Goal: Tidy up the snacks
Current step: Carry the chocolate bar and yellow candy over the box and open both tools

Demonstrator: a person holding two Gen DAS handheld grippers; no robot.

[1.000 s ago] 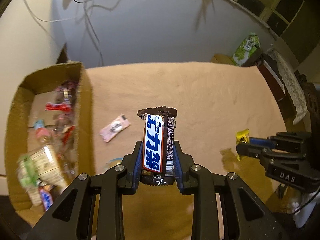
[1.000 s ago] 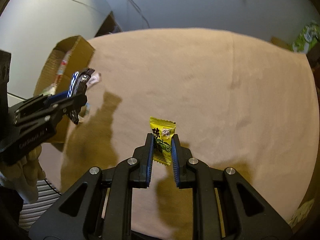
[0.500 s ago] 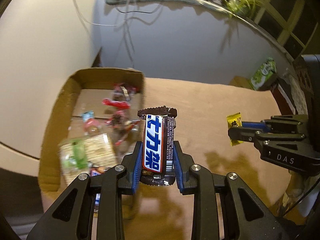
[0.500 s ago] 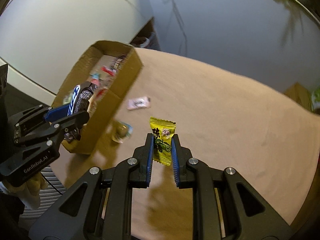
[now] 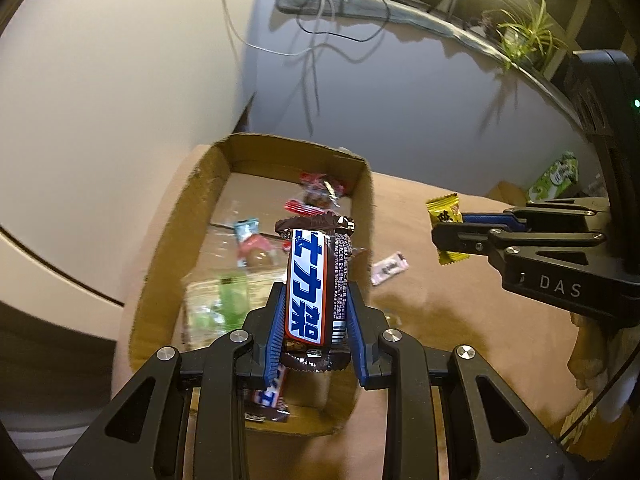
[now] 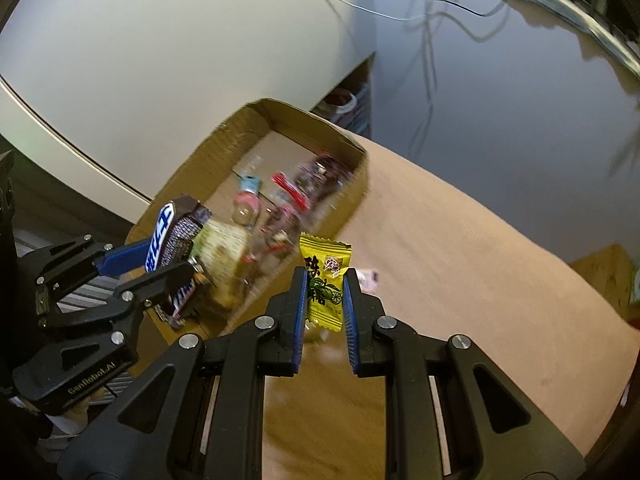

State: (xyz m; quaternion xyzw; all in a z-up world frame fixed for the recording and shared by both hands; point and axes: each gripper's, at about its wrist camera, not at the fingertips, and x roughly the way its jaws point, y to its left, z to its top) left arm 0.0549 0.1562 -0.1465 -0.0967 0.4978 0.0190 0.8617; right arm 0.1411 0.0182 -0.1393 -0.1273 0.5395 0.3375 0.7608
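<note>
My left gripper (image 5: pixel 316 300) is shut on a brown and blue chocolate bar (image 5: pixel 310 284), held upright above the near right corner of the cardboard box (image 5: pixel 176 232). My right gripper (image 6: pixel 325 280) is shut on a yellow candy packet (image 6: pixel 325 280), held in the air just right of the box (image 6: pixel 224 136). The right gripper also shows in the left wrist view (image 5: pixel 452 236) with the yellow packet (image 5: pixel 444 212). The left gripper shows in the right wrist view (image 6: pixel 160 256) with the bar (image 6: pixel 172 236). The box holds several wrapped snacks.
A pink candy (image 5: pixel 389 267) lies on the tan tablecloth (image 5: pixel 460 320) just right of the box; it also shows in the right wrist view (image 6: pixel 369 277). A green package (image 5: pixel 554 176) stands at the far right. Cables hang on the wall behind the table.
Both grippers have swung left toward the box with their snacks. The box has come from the left edge to the middle of both views.
</note>
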